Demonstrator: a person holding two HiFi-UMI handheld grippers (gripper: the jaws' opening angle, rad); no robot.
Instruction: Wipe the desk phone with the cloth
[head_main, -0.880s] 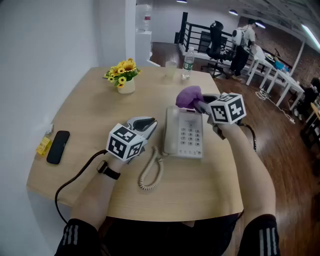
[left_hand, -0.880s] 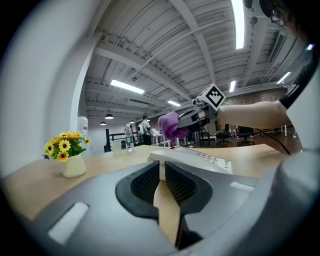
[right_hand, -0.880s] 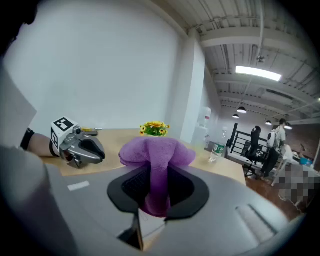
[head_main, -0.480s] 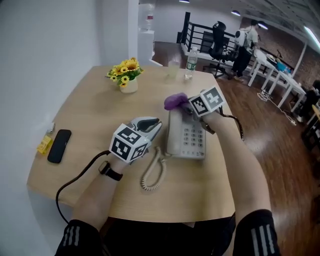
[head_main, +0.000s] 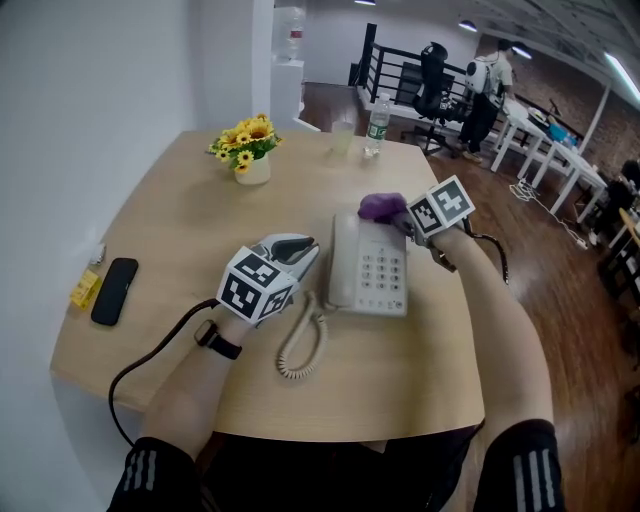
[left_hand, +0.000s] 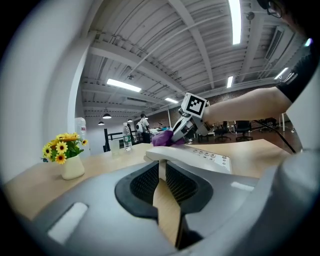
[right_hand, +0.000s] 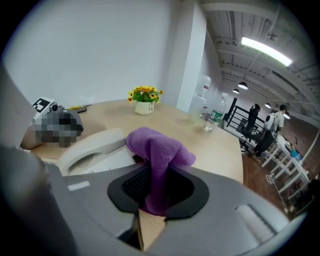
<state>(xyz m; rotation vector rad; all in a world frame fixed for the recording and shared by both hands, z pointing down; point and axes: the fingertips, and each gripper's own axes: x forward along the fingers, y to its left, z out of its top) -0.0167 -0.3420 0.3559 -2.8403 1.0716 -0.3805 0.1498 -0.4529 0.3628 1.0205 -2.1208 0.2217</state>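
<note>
A pale grey desk phone lies on the wooden table, its handset along the left side and its coiled cord trailing toward me. My right gripper is shut on a purple cloth, which sits at the phone's far right corner. In the right gripper view the cloth bulges out past the jaws of the right gripper over the phone. My left gripper rests beside the handset, shut and empty. Ahead of the left gripper show the phone and the cloth.
A vase of yellow flowers, a glass and a water bottle stand at the far side. A black mobile and a yellow item lie near the left edge. People stand by desks in the background.
My right gripper carried the cloth left across the phone's far end, then back to its far right corner. The left gripper has stayed beside the handset.
</note>
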